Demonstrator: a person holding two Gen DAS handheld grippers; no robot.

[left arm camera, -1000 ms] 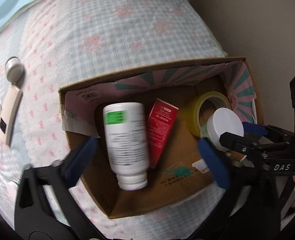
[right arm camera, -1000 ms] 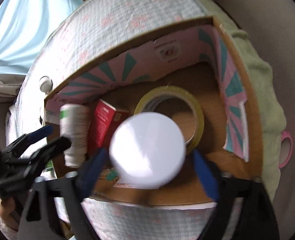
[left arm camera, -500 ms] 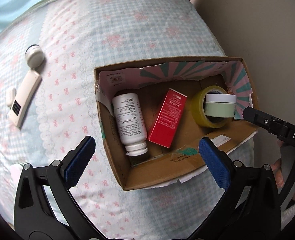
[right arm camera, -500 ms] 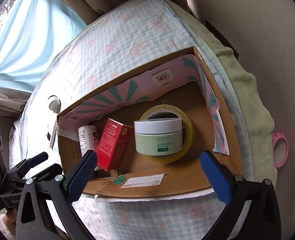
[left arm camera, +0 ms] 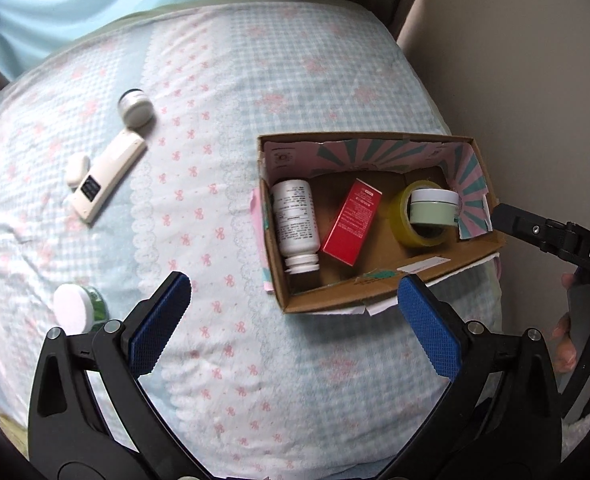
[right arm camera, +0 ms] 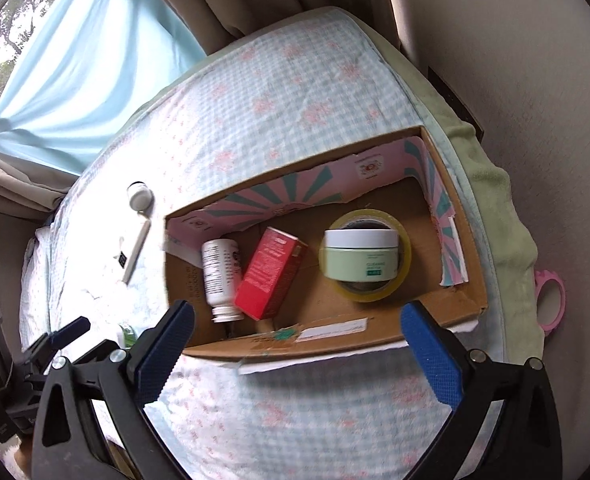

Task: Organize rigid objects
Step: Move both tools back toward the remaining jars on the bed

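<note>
A cardboard box (left arm camera: 379, 292) (right arm camera: 327, 344) sits on the bed. It holds a white bottle (left arm camera: 295, 222) (right arm camera: 220, 270) lying down, a red carton (left arm camera: 351, 222) (right arm camera: 272, 273), and a green jar with a white lid (left arm camera: 433, 208) (right arm camera: 359, 254) resting in a yellow tape roll (left arm camera: 405, 226) (right arm camera: 403, 276). My left gripper (left arm camera: 293, 320) is open and empty, above the bed near the box's front left corner. My right gripper (right arm camera: 297, 344) is open and empty, above the box's front wall.
On the bedspread left of the box lie a white remote (left arm camera: 107, 176) (right arm camera: 137, 250), a small round jar (left arm camera: 135, 109) (right arm camera: 139, 196), a small white case (left arm camera: 77, 169) and a white-lidded green jar (left arm camera: 77, 309). A wall stands right of the bed. A pink ring (right arm camera: 551, 300) lies at the bed's edge.
Both grippers have pulled back and up from the box. The right gripper has let go of the green jar, which now rests in the tape roll. More of the bed shows.
</note>
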